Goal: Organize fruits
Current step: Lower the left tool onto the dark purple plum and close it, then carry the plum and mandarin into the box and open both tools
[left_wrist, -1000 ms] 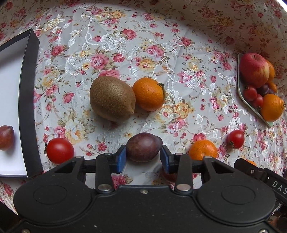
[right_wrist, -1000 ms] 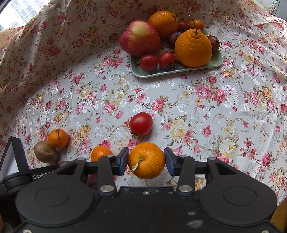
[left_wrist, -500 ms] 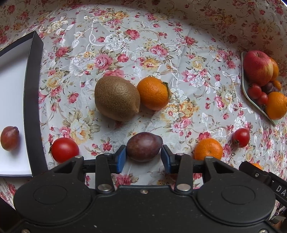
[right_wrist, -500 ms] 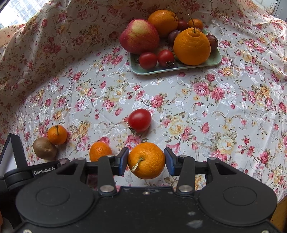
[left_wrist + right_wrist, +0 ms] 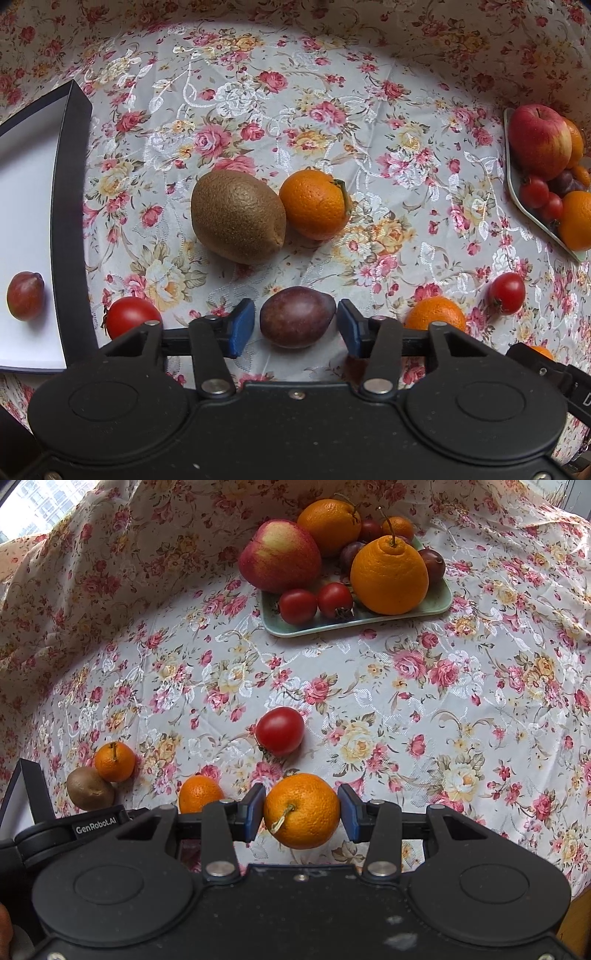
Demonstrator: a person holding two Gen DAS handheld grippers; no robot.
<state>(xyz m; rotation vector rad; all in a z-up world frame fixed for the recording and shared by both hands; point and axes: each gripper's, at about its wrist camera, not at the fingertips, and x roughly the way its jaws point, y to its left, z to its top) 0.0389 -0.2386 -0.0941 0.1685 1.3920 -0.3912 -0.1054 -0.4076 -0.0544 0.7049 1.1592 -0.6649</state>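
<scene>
Flowered cloth (image 5: 424, 686) is covering the whole table and is rising in folds along the far edge. We are holding our left gripper (image 5: 295, 325) low over the near edge, its blue pads (image 5: 242, 326) set either side of a dark plum (image 5: 297, 317) that is resting on the cloth. The right pad is touching the plum, while a thin gap is showing at the left pad, so the jaws are standing a little wider than the fruit and are not clamping it. Just past the plum, a brown kiwi (image 5: 238, 216) is lying against a small orange (image 5: 314, 205). A tomato (image 5: 131, 317) is sitting near the left pad, beside the dark wall of a white box (image 5: 70, 221) at the table's left edge. Inside that box a second plum (image 5: 25, 295) is lying alone.

Our right gripper (image 5: 301, 812) is pressing both pads onto a stemmed orange (image 5: 301, 810), gripping it firmly, with its stem facing the camera. Another tomato (image 5: 280, 731) is resting on the cloth just ahead, and a loose orange (image 5: 199, 794) is lying beside the left finger. Toward the far edge, a pale green tray (image 5: 436, 605) is carrying an apple (image 5: 279, 555), two tomatoes, several oranges and dark plums, all crowded together.
</scene>
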